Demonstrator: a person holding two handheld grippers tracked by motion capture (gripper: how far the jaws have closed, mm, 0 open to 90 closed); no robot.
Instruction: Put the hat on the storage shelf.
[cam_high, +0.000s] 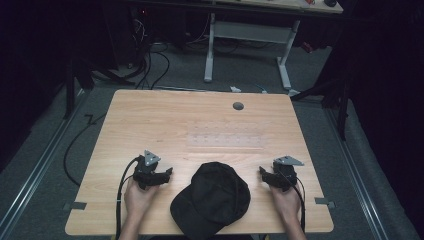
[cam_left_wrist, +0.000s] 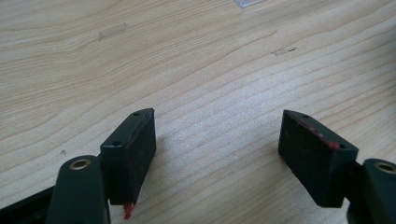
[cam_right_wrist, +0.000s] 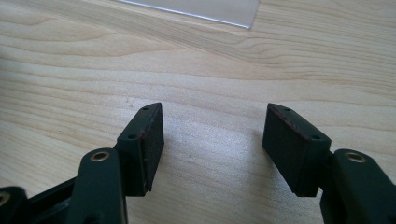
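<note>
A black cap (cam_high: 212, 197) lies on the wooden table (cam_high: 150, 115) near its front edge, brim toward the person. My left gripper (cam_high: 167, 172) rests on the table just left of the cap, held by a hand. In the left gripper view its jaws stand wide apart over bare wood, left gripper (cam_left_wrist: 217, 135) open and holding nothing. My right gripper (cam_high: 262, 171) sits just right of the cap, also in a hand. Its jaws are spread in the right gripper view, right gripper (cam_right_wrist: 214, 126) open above bare wood.
A clear plastic sheet (cam_high: 225, 140) lies flat at the table's middle; its corner (cam_right_wrist: 219, 11) shows beyond the right jaws. A grey cable hole (cam_high: 238, 106) sits near the far edge. Cables (cam_high: 120, 190) trail from both grippers. A white-legged desk (cam_high: 250, 35) stands beyond.
</note>
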